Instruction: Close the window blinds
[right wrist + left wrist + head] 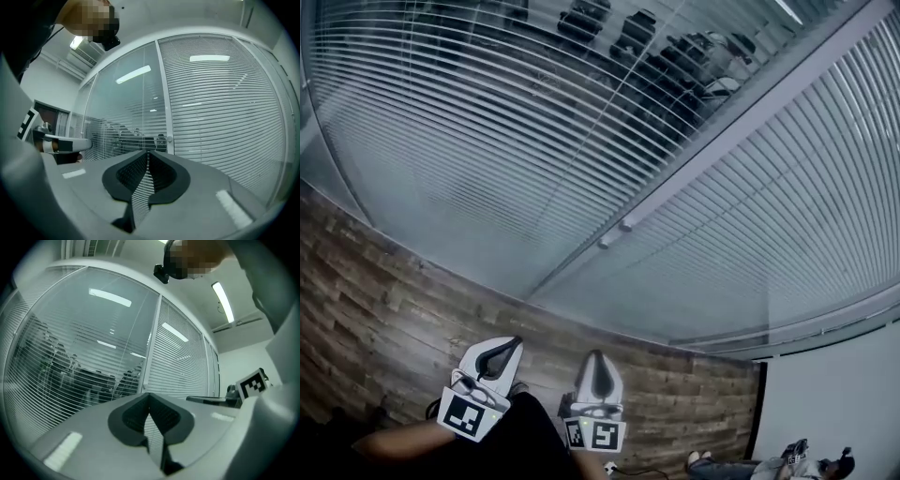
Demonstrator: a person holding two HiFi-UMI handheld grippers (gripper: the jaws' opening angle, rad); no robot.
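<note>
I can't name what stands behind the left blind [487, 122] — dark shapes show between its slats, too dim and broken up to read. Both blinds run off the top edge, and the right blind [797, 225] runs off the right edge too. A small fitting [625, 225] on the window post [750, 124] is too tiny for me to identify. In the bottom right corner a person [759, 467] is cut by the edge — too small to tell the posture.
</note>
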